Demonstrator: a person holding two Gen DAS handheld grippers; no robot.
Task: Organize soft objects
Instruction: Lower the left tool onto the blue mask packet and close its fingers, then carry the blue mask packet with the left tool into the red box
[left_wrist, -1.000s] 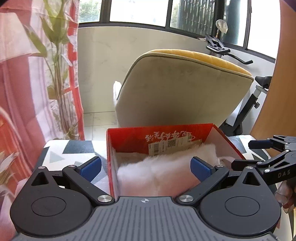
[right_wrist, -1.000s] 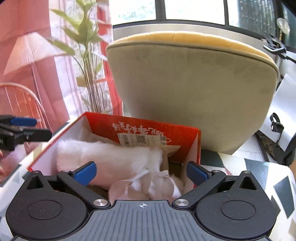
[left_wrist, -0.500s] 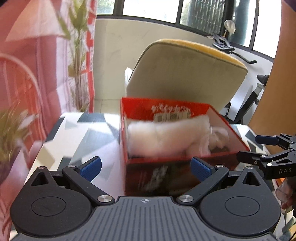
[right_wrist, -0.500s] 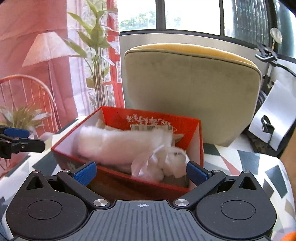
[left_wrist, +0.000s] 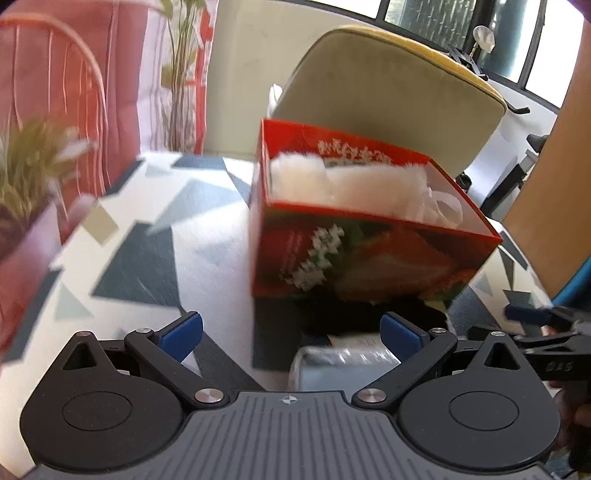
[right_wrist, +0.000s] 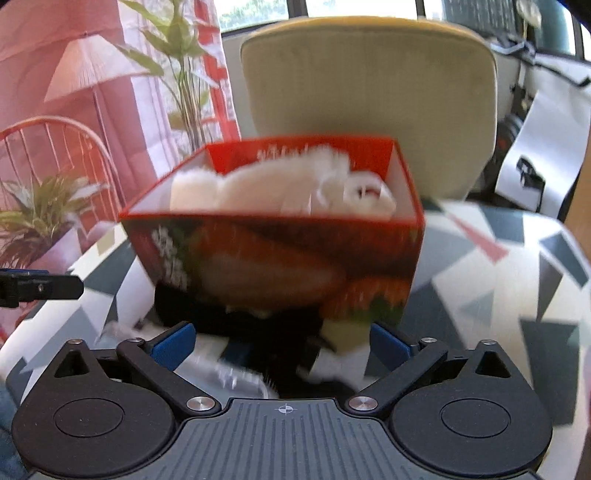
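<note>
A red cardboard box (left_wrist: 354, 254) sits on a counter (left_wrist: 147, 229) covered with a pattern of grey, blue and white triangles, toward its far edge, with a beige and yellow chair back (right_wrist: 369, 92) just behind it. The box is open at the top. Inside lies a white fluffy soft item (right_wrist: 266, 181), stretched along the box, and beside it, toward the box's right end, a smaller white bundle (right_wrist: 365, 194) that looks like thin crumpled material.

The left gripper (left_wrist: 291, 330) hangs low over the near part of the counter, its blue-tipped fingers spread wide and holding nothing. The right gripper (right_wrist: 284, 338) does the same, fingers wide apart and empty. Each gripper shows at the edge of the other's view, so they flank the box from either side.

In front of the box, between it and the grippers, lie more things: something dark (right_wrist: 236, 317) pressed against the box's base, and a clear, shiny object (left_wrist: 343, 363), perhaps plastic; both views are blurred, so their nature is unclear.

Judging from this, the white items are already stowed and the step in hand is going for the next piece. The next move likely calls for lowering one gripper onto the dark item, closing on a fold of it, and lifting it over the box's near wall.
</note>
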